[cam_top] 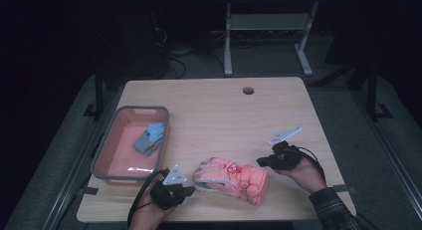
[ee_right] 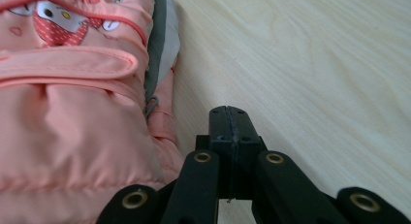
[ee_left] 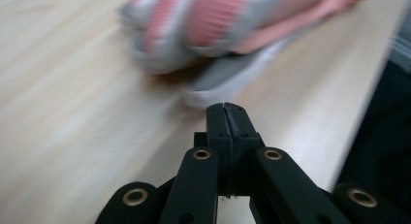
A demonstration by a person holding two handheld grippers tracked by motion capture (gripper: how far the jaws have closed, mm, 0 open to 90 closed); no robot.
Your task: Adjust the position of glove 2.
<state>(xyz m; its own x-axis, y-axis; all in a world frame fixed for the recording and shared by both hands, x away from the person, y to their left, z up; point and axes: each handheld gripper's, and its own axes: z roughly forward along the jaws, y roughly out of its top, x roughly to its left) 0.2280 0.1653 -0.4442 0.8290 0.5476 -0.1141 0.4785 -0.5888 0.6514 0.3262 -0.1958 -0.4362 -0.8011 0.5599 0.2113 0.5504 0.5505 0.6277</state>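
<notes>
A pink padded glove (cam_top: 233, 179) with grey trim lies on the wooden table (cam_top: 214, 110) near its front edge. My left gripper (cam_top: 190, 189) sits just left of the glove's finger end, jaws pressed together with nothing between them. In the left gripper view the shut tips (ee_left: 227, 107) stop just short of the blurred glove (ee_left: 213, 35). My right gripper (cam_top: 261, 161) is at the glove's cuff end on the right, also shut and empty. In the right gripper view its tips (ee_right: 229, 110) rest beside the glove (ee_right: 72, 112), which has a cartoon patch on it.
A pink tub with a grey rim (cam_top: 102, 153) stands at the table's left and holds a blue and grey glove (cam_top: 150, 138). A round cable hole (cam_top: 248, 90) is near the far edge. A metal-legged bench (cam_top: 268, 26) stands on the floor beyond the table.
</notes>
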